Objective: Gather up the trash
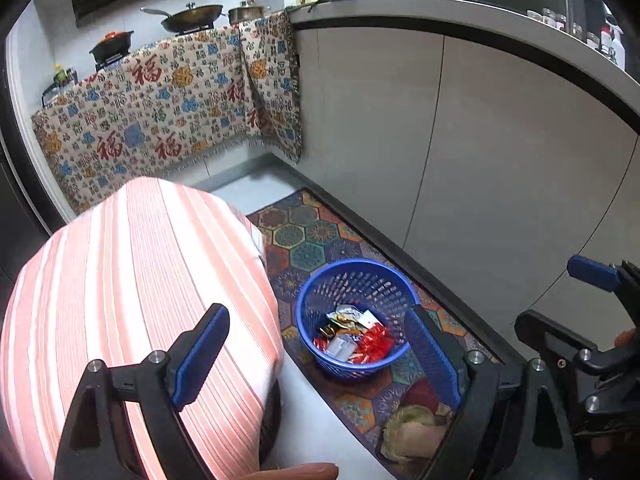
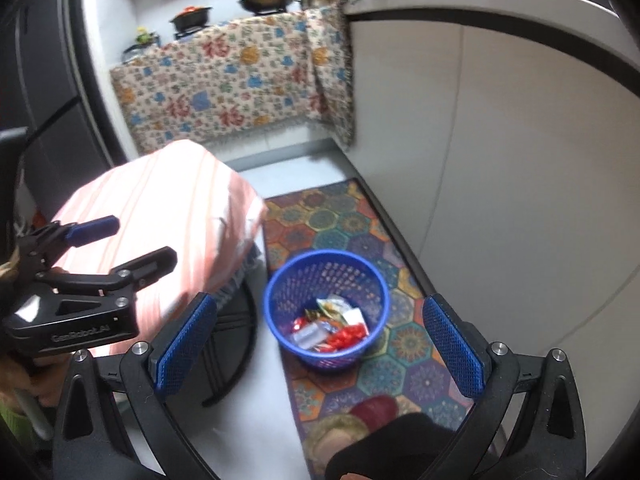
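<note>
A blue plastic basket (image 1: 316,300) stands on the floor mat and holds several crumpled wrappers (image 1: 356,338), red, silver and gold. It also shows in the right wrist view (image 2: 280,280) with the wrappers (image 2: 332,326) inside. My left gripper (image 1: 316,354) is open and empty, above and near the basket, with its left finger over the pink striped table (image 1: 132,280). My right gripper (image 2: 320,344) is open and empty, above the basket. The right gripper shows at the right edge of the left wrist view (image 1: 560,296); the left gripper shows at the left of the right wrist view (image 2: 132,242).
A colourful hexagon-pattern mat (image 1: 304,240) lies along the white cabinets (image 1: 480,140). The pink striped table (image 2: 160,216) stands left of the basket on a black ring base (image 2: 240,344). A patterned cloth (image 1: 160,112) hangs below the stove with pans. A slippered foot (image 1: 412,428) stands on the mat.
</note>
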Motion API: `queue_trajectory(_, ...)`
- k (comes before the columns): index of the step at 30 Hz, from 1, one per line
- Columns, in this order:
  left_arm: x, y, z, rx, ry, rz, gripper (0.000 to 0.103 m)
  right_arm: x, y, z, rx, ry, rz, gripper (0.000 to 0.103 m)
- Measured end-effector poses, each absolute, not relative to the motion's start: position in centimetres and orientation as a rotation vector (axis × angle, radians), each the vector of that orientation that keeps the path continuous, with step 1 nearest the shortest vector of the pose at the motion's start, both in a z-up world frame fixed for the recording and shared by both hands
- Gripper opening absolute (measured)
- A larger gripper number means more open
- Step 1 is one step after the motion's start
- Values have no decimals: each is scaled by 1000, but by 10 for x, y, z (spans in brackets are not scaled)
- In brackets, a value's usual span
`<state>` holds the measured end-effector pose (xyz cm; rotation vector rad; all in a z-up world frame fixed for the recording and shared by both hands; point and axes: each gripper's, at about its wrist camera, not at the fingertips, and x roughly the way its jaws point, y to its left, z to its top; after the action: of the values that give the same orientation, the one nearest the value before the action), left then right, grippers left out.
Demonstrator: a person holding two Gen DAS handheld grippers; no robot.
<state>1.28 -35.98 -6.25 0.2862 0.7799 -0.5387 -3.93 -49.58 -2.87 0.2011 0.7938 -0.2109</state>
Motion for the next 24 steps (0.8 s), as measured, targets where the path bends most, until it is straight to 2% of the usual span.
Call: queue_trajectory(24, 15, -361, -70, 270, 812, -526, 91, -48, -492, -33, 245, 845, -259, 103)
